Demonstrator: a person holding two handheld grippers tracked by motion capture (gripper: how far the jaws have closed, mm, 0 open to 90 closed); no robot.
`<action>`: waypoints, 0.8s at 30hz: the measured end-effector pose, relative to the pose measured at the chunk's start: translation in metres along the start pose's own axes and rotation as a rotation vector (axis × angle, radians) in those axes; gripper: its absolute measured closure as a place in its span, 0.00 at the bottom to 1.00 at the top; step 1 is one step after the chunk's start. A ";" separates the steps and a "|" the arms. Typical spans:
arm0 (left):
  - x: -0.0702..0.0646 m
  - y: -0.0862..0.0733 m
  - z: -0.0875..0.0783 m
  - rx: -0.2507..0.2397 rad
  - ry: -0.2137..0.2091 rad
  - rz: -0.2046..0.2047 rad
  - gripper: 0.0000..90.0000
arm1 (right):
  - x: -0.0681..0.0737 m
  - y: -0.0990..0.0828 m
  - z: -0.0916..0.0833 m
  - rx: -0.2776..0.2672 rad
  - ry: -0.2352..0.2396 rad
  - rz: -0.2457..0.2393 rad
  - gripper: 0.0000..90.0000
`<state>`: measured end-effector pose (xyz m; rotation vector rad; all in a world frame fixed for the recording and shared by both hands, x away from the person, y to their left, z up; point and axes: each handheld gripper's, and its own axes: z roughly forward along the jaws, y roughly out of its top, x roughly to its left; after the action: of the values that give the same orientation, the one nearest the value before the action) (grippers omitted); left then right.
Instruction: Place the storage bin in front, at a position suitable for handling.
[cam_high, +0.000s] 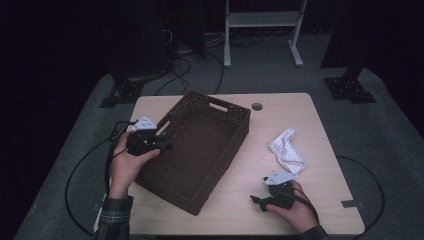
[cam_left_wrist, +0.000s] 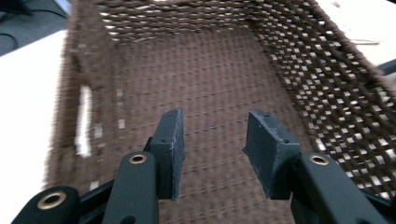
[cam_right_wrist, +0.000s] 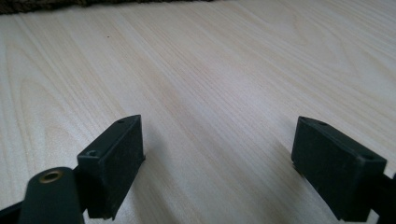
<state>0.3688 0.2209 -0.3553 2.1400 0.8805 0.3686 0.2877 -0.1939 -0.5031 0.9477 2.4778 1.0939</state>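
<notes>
My left gripper (cam_high: 167, 145), jaws part open and empty, hovers over brown woven basket (cam_high: 200, 145) at frame centre. Right gripper (cam_high: 256, 200), jaws wide, empty, rests lower right on table (cam_high: 300, 110).

**Open room at the right, basket walls at the left**

The brown basket (cam_high: 200, 150) takes the left half of the table (cam_high: 300, 107); its high woven walls block any level pass across it, but its inside is free from above. Between the basket and the white cloth (cam_high: 287, 150) lies a bare strip of wood. The near right part of the table is free, and also the far edge behind the cloth.
</notes>
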 end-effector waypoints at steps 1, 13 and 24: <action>-0.004 0.001 0.002 0.002 -0.014 -0.003 0.64 | 0.000 0.000 0.000 -0.001 -0.001 0.002 0.18; -0.039 0.017 0.023 -0.005 -0.126 0.020 0.65 | 0.000 0.000 0.000 -0.001 0.000 -0.002 0.18; -0.077 0.026 0.041 0.003 -0.224 0.055 0.65 | 0.000 0.000 0.000 0.000 0.000 -0.003 0.18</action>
<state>0.3463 0.1332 -0.3607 2.1614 0.6966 0.1510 0.2881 -0.1936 -0.5029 0.9444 2.4787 1.0926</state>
